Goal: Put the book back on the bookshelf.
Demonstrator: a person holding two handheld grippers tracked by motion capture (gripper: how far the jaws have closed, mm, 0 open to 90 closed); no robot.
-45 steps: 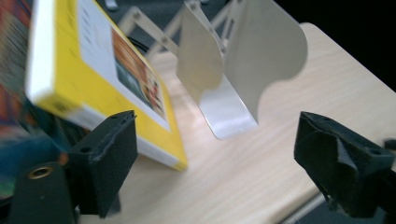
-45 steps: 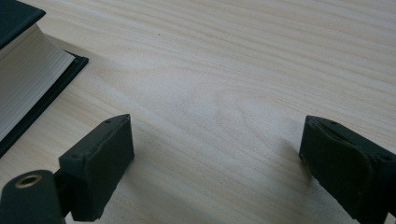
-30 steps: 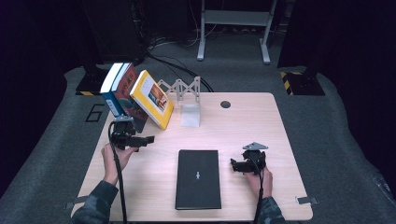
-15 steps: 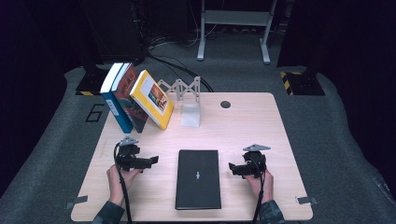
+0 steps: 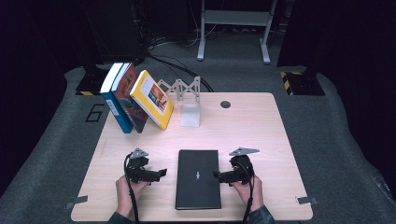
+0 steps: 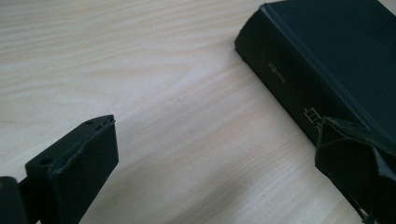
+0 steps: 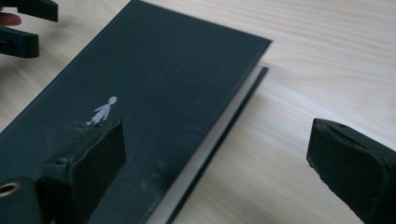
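On the worktop [image 5: 261,126], the black hardcover book [image 5: 198,178] lies flat in the lower centre of the high view, its long axis running from the near edge away up the frame. It sits between the left gripper [image 5: 158,174] and the right gripper [image 5: 219,176], each just beside one long edge. Both pairs of fingers stand wide apart and hold nothing; in the right gripper view one finger [image 7: 91,156] overlaps the cover, though whether it touches I cannot tell.

Matt black book [image 5: 198,178] cover, white paper page edges, pale smooth wood-grain table [image 5: 261,130].
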